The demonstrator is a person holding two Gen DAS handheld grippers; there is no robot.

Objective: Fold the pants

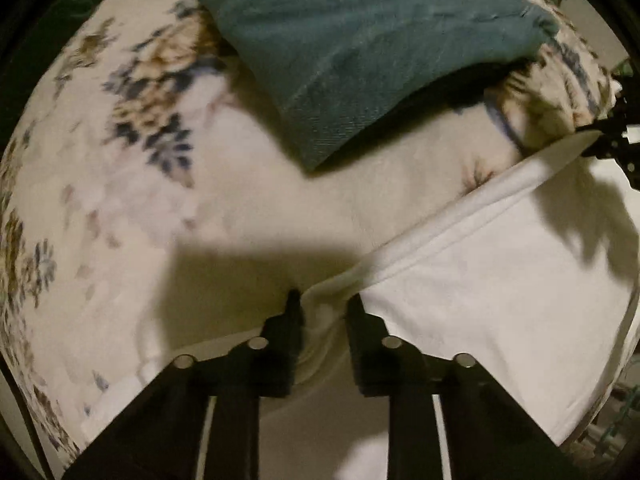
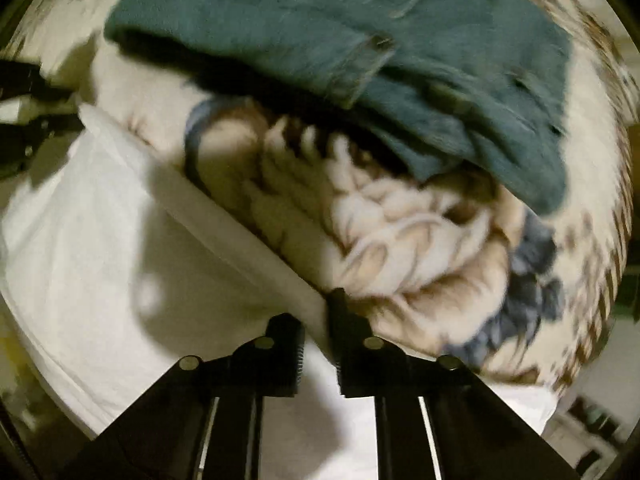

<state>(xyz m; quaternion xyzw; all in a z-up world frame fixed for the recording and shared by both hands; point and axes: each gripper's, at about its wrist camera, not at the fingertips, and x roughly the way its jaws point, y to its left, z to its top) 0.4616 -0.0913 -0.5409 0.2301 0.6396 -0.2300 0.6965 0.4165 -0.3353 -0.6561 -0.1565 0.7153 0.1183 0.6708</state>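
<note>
A: Nearest the cameras, what do the jaws hold?
B: The left gripper (image 1: 320,312) is clenched on the white pants (image 1: 500,272) at their edge; the right gripper (image 2: 320,312) pinches the same edge.
A: And beyond?
B: A floral bedspread (image 1: 100,160), then teal jeans (image 2: 320,28) at twelve o'clock.

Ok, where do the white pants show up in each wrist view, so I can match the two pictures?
Left wrist: white pants fill the lower right, their edge pinched in the left hand-held gripper.
Right wrist: white pants fill the lower left, their edge pinched in the right hand-held gripper.
Shared landmark: the folded teal jeans at the top of both views.
</note>
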